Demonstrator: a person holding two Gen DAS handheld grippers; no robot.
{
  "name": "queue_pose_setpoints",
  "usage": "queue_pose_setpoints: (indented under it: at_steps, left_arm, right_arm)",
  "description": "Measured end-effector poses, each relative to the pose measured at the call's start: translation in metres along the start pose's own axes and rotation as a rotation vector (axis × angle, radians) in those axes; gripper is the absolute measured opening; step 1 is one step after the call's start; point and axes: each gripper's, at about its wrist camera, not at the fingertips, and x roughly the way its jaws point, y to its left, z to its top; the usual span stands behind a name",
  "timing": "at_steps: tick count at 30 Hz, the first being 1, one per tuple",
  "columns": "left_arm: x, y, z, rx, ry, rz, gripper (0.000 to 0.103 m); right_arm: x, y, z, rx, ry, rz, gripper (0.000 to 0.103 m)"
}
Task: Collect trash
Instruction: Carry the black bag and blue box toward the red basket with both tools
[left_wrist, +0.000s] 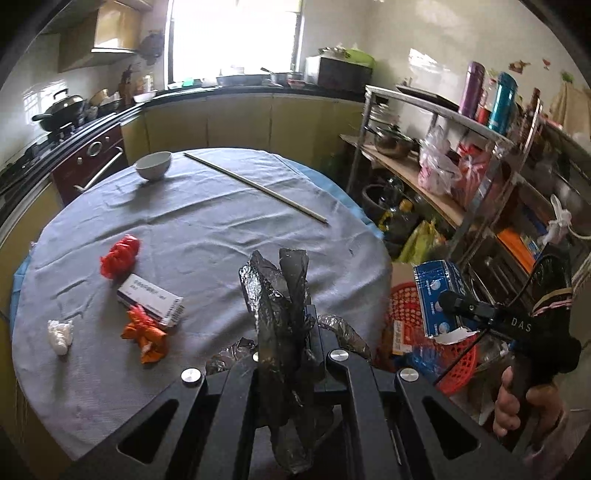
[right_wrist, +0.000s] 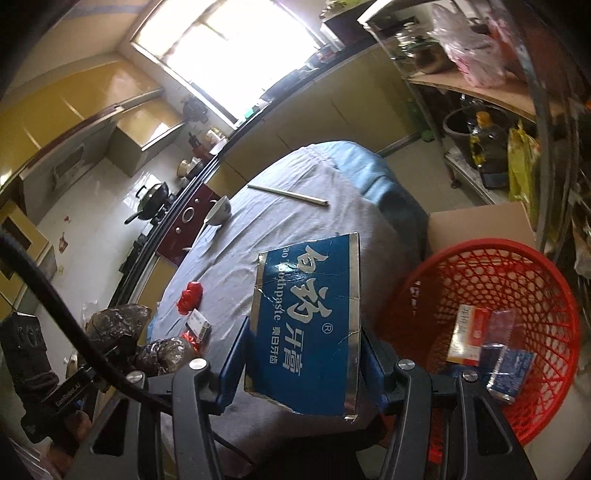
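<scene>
Left wrist view: left gripper (left_wrist: 284, 332) clamped tight on crumpled black plastic bag (left_wrist: 280, 291), held above near edge of grey-clothed round table (left_wrist: 207, 229). Red wad (left_wrist: 120, 258), medicine box (left_wrist: 151, 301), orange wrapper (left_wrist: 146, 334), white tissue (left_wrist: 60, 334) scattered at left; bowl (left_wrist: 153, 165) and chopsticks (left_wrist: 255, 186) at far side. Red basket (left_wrist: 458, 373) seen at right, partly hidden.

Right wrist view: right gripper (right_wrist: 303, 332) closed on blue toothpaste box (right_wrist: 308, 325), held over table edge, just left of red basket (right_wrist: 491, 266). Cartons already lying in basket.

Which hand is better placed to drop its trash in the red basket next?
Right. The right gripper holds the toothpaste box beside the red basket; the left gripper's black plastic is over the table.
</scene>
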Motion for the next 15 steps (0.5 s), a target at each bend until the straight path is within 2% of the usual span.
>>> queue_pose_setpoints:
  at_steps: [11, 15]
  left_arm:
    - [0.016, -0.035, -0.004, 0.058, 0.065, -0.043, 0.004]
    - [0.023, -0.053, -0.002, 0.087, 0.083, -0.09, 0.004]
  right_arm:
    - [-0.024, -0.048, -0.006, 0.096, -0.025, -0.001, 0.06]
    - [-0.04, -0.065, -0.007, 0.123, -0.051, -0.016, 0.06]
